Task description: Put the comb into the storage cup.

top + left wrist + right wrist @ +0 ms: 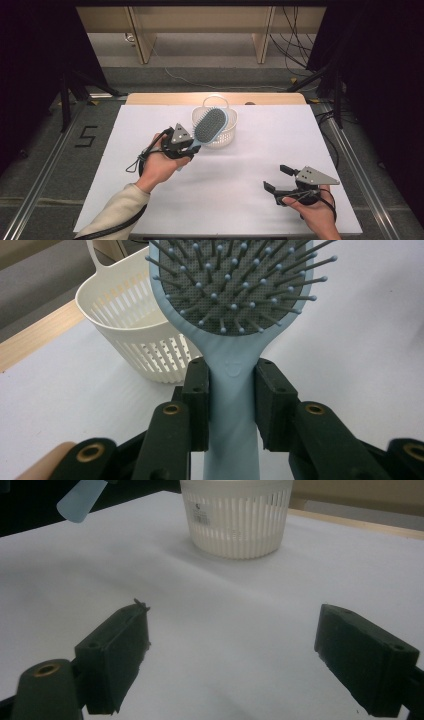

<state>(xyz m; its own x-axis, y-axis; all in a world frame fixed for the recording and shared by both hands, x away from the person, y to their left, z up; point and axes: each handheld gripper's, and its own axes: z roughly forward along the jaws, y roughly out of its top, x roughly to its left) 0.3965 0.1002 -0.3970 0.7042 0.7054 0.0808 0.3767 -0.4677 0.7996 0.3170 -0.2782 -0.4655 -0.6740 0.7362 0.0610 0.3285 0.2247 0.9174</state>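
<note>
While the left gripper [186, 145] sits near the middle of the table [240, 200] (white top, wood strip at the far edge), its jaws are closed tight on the handle of a light blue hairbrush [210, 125]. From the left gripper view, the two black jaws press the handle from both sides, just below the neck where it widens into the brush head [235, 285]. Bristles face up toward the camera, grey pad w/ small blue tips. Handle end pokes out behind the gripper, toward the person's left hand [157, 167].

Brush head is held above the white basket [227, 135], over its near-left rim in the high view; can't tell if it touches the rim. Basket is round, slotted walls, thin loop handle on the far side, standing upright at the far-center part of the table. Left gripper view shows the basket [135, 335] behind & left of the brush.

Right gripper [280, 179] is well apart, near the table's front-right corner, held by the right hand [315, 210]. Jaws wide open, nothing between them, just bare table. Its view looks across at the basket [235, 520], w/ the handle tip [80, 500] at top left.
</note>
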